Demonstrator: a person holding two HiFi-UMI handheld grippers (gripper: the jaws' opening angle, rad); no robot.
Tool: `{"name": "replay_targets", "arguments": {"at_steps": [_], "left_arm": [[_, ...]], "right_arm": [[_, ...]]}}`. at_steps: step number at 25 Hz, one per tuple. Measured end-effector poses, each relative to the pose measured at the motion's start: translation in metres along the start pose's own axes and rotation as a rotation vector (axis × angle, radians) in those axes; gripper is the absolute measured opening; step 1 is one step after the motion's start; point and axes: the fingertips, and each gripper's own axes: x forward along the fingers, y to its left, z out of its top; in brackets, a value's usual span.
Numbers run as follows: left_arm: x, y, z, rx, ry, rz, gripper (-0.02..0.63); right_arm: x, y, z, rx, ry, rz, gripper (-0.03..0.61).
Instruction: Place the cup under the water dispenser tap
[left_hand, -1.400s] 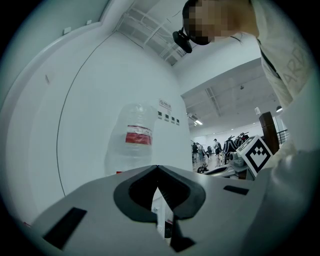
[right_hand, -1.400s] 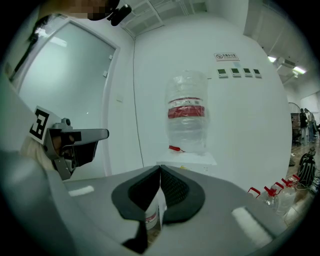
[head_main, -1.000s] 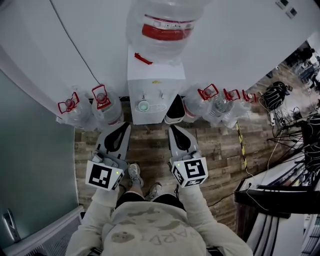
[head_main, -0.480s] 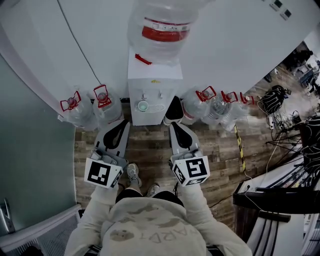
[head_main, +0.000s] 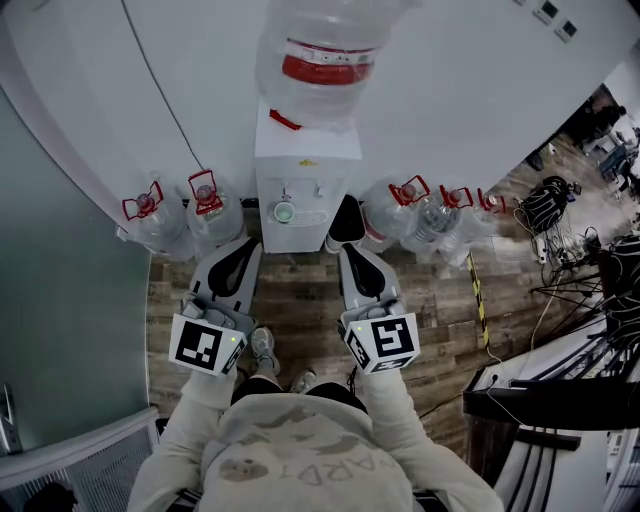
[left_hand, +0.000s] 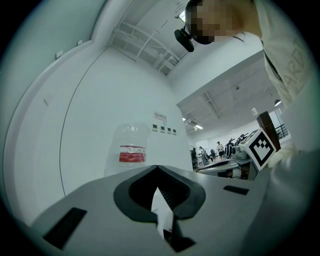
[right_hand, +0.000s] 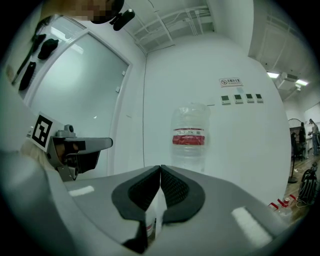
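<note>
The white water dispenser (head_main: 305, 175) stands against the wall with a big clear bottle (head_main: 325, 50) on top. A pale green cup (head_main: 285, 212) sits in its recess beneath the taps. Both grippers are held side by side in front of the person, pointing at the dispenser and short of it. The left gripper (head_main: 246, 245) is shut and holds nothing, with its jaws meeting at the tips (left_hand: 157, 168). The right gripper (head_main: 348, 251) is also shut and empty (right_hand: 160, 168). The bottle (left_hand: 131, 150) (right_hand: 189, 136) shows beyond the jaws in both gripper views.
Several spare water bottles with red handles stand on the wooden floor, left (head_main: 210, 215) and right (head_main: 425, 220) of the dispenser. A black bin (head_main: 347, 222) is beside its right foot. A glass wall (head_main: 60, 300) runs on the left; cables and a desk (head_main: 580, 330) are on the right.
Both grippers have risen a little and stayed shut. The cup stays in the dispenser recess.
</note>
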Motion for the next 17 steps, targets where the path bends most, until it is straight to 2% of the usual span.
{"name": "replay_targets", "arguments": {"at_steps": [17], "left_arm": [[-0.006, -0.017, 0.004, -0.006, -0.01, 0.023, 0.006]], "right_arm": [[-0.019, -0.005, 0.008, -0.032, -0.028, 0.014, 0.008]]}}
